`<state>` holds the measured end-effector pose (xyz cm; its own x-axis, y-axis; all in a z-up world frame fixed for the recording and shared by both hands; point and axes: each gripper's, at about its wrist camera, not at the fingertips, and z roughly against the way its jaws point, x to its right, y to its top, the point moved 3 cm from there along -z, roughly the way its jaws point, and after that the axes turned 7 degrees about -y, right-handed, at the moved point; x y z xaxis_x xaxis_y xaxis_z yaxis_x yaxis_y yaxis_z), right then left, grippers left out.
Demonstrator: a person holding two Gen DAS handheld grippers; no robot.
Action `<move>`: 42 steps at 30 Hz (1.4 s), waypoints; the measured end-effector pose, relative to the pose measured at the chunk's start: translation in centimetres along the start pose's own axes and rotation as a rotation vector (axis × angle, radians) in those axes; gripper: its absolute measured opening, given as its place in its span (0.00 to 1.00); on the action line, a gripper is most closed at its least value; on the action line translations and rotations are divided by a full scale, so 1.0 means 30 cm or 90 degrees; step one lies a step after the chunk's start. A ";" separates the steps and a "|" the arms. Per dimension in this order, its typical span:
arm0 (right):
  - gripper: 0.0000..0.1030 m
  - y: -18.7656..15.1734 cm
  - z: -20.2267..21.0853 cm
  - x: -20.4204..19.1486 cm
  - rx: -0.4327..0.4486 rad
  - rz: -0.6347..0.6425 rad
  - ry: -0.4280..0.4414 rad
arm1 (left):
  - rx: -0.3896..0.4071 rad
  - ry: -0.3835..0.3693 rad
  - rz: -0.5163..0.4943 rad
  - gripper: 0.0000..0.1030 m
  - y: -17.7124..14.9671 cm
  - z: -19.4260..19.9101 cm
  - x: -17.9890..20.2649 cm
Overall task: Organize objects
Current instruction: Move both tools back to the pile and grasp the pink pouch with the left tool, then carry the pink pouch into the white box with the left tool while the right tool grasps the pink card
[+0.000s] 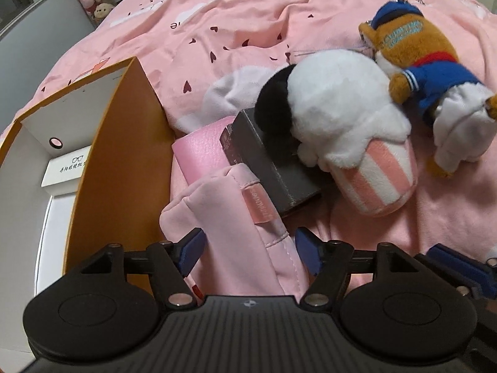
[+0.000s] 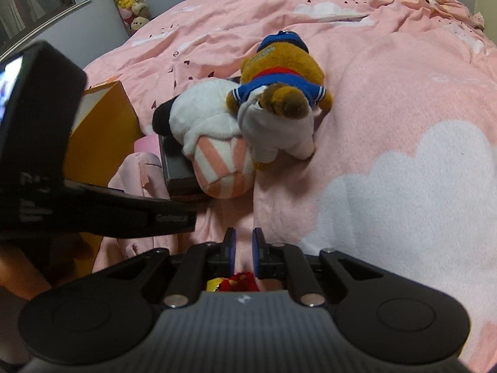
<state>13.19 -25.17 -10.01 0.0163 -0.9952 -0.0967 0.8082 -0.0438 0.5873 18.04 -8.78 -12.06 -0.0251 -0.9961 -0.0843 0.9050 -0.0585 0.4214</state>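
Pink pouch (image 1: 236, 233) sits between the wide-open left fingers (image 1: 248, 248); right fingers (image 2: 243, 250) nearly closed, pointing down.

The bed is covered by a pink quilt (image 1: 248, 25) of soft, matt cloth. A pink pouch (image 1: 236, 233) is made of smooth fabric with a glossy ribbon tab; beside it, a pink case (image 1: 202, 152) shows grained leather-like skin. The grey box (image 1: 279, 180) and orange box (image 1: 124, 161) are matt card. Two plush toys (image 1: 341, 108) (image 1: 428, 62) are fleecy — the grippers' housings are matt black plastic.
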 end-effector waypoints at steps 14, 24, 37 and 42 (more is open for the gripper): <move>0.20 0.000 0.029 -0.017 0.016 0.011 -0.010 | 0.052 -0.092 0.012 0.32 -0.030 0.139 -0.062; 0.21 0.032 0.088 -0.107 0.032 0.092 0.019 | 0.132 -0.224 0.057 0.31 -0.005 0.403 -0.163; 0.33 0.153 -0.008 -0.362 0.010 0.243 0.053 | 0.238 -0.224 0.144 0.31 0.043 0.588 -0.495; 0.34 0.152 -0.124 -0.472 -0.003 0.327 0.042 | 0.211 -0.183 0.163 0.31 0.029 0.465 -0.579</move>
<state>18.83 -10.96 -8.95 0.4491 -0.8803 0.1529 0.6885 0.4501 0.5686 13.35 7.55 2.37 0.0218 -0.9562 0.2918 0.7149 0.2189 0.6640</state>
